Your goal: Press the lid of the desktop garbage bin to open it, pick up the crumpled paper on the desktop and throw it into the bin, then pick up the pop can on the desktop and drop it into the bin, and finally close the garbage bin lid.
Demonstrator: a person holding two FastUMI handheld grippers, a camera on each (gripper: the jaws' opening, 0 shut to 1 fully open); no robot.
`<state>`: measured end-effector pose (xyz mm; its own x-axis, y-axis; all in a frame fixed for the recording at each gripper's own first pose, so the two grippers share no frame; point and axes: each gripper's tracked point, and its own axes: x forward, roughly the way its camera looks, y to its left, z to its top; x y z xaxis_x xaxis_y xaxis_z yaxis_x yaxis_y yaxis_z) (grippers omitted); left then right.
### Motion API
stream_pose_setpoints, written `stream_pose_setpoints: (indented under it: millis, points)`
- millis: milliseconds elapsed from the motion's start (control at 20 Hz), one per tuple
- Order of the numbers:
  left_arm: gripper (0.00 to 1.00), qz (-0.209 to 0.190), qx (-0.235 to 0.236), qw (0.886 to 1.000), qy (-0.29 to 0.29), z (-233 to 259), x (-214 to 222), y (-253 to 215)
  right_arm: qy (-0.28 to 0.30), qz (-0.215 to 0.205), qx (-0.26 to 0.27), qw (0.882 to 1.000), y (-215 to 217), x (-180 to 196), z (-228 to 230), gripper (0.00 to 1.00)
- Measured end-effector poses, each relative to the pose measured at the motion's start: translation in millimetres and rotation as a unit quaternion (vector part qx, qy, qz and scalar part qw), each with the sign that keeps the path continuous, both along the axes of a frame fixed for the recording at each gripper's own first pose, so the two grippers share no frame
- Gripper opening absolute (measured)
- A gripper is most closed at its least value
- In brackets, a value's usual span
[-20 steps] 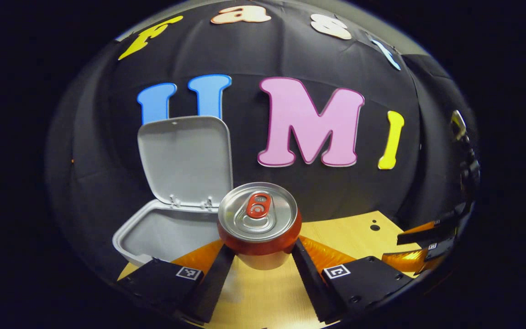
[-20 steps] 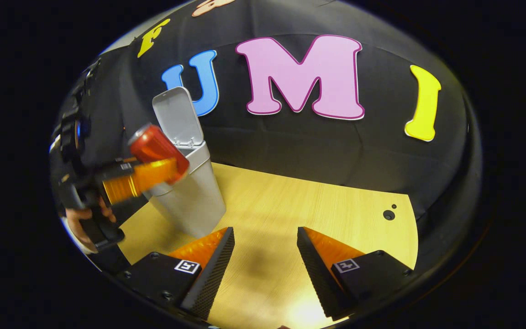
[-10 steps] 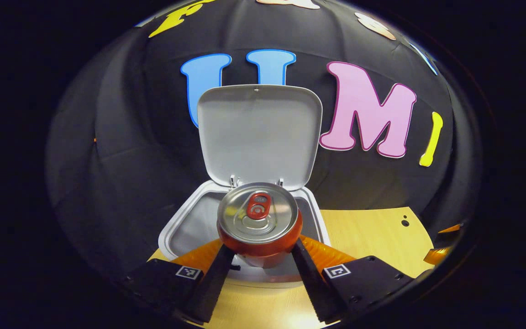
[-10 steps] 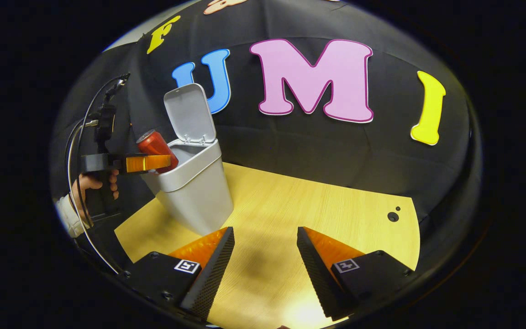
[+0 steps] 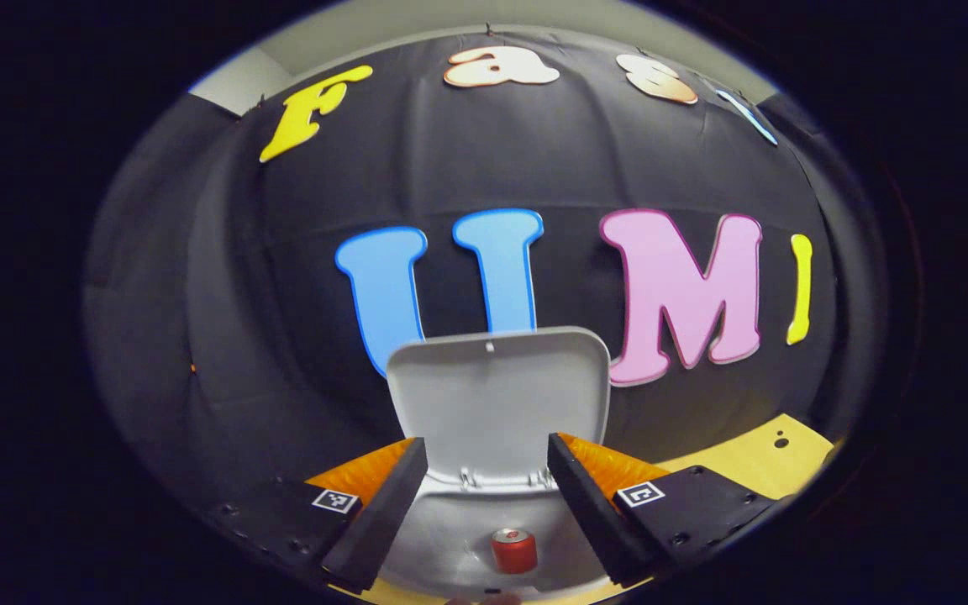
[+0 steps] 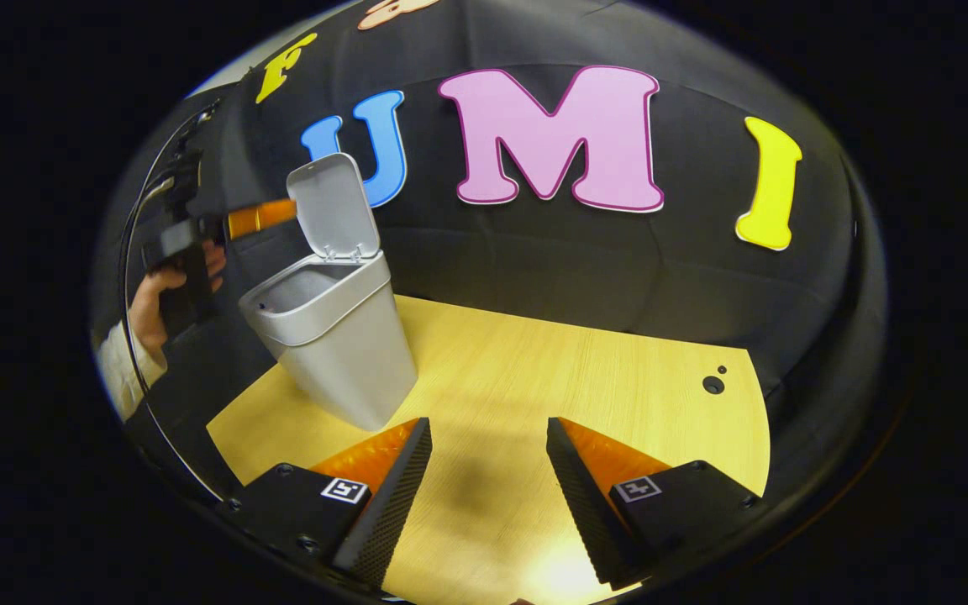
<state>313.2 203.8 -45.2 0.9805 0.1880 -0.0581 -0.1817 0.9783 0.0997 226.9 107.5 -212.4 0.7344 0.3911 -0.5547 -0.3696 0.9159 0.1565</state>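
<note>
Biggest thing, the garbage bin (image 6: 328,344) is sitting on the desktop (image 6: 585,395) with its lid (image 5: 497,403) standing upright just ahead of the left gripper (image 5: 484,496), whose jaws are hanging apart and empty. The pop can (image 5: 513,550) is lying down inside the bin, right below those fingers. The right gripper (image 6: 484,487) is idling spread wide over bare wood. Risk-wise, I'm guessing a sideways shove on the lid is going to tip that light bin.
</note>
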Motion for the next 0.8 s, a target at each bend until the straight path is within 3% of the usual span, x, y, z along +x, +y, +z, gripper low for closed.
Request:
stream_pose_setpoints:
  millis: [150,300,800]
  points:
    - [0.95,0.027,-0.043,0.996,-0.069,62,31,30,-0.001,-0.011,0.002,1.000,-10,1,-2,0.90]
    - [0.94,0.016,-0.045,0.994,-0.097,83,54,33,0.003,-0.022,0.008,1.000,-21,1,-4,0.90]
    - [0.96,-0.035,0.008,0.999,0.013,36,103,-2,0.007,-0.043,0.010,0.999,-42,4,-7,0.93]
